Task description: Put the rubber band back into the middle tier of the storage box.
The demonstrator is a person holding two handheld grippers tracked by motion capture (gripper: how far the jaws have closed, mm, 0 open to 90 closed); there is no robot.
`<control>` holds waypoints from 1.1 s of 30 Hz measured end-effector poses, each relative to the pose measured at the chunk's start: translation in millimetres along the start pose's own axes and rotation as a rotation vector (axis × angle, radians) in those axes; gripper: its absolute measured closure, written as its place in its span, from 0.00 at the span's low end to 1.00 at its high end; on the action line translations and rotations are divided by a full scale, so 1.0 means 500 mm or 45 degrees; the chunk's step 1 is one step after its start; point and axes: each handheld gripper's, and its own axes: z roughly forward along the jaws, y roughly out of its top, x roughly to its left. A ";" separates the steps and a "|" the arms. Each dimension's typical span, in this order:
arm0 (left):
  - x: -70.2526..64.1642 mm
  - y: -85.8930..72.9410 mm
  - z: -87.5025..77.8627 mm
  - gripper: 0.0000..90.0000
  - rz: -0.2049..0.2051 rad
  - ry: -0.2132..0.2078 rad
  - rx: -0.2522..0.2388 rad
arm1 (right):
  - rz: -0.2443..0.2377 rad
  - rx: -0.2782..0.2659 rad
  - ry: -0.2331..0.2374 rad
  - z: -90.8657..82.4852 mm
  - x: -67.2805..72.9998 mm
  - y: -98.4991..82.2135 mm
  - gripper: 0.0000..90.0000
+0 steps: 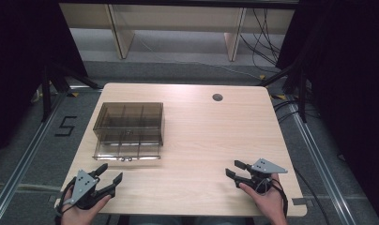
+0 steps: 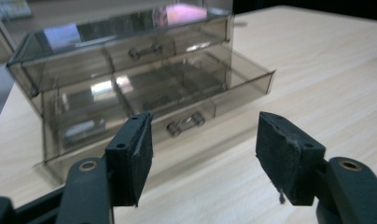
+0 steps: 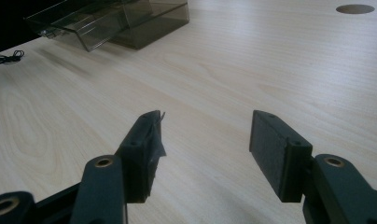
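The drawer box (image 1: 129,123) is a smoky, see-through plastic unit with two tiers of drawers. It stands on the left half of the table (image 1: 201,140), nearer the far edge than the near one. Its long axis runs left to right across the table, and its drawer fronts face the near edge, toward the person.

The lower drawer (image 1: 126,151) is pulled out toward the near edge and projects past the box front. In the left gripper view, inner dividers split this drawer (image 2: 177,100) into compartments, and a small bar handle (image 2: 185,124) sits at the middle of its front wall. The upper drawer (image 2: 144,51) is pushed in flush and carries a matching handle. Whether the compartments hold anything cannot be told through the tinted walls.

The left gripper (image 1: 109,179) is held by the left hand (image 1: 79,211) at the near-left edge of the table, just in front of the open drawer and apart from it. Its jaws are spread wide and hold nothing; they point toward the drawer front.

The right gripper (image 1: 236,169) is held by the right hand (image 1: 267,199) at the near-right of the table, well apart from the box. Its jaws are spread wide over bare wood and hold nothing.

A round cable hole (image 1: 217,97) sits in the table near the far edge, right of centre.
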 end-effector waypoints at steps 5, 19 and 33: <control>0.018 0.025 -0.014 0.42 0.035 -0.045 0.233 | -0.039 0.011 -0.024 -0.004 -0.004 0.004 0.49; 0.105 0.109 -0.008 0.48 0.179 -0.191 0.788 | -0.055 -0.011 0.008 -0.002 -0.004 0.007 0.49; 0.163 0.122 0.051 0.54 0.243 -0.257 1.150 | -0.021 0.007 0.014 -0.002 0.001 0.008 0.49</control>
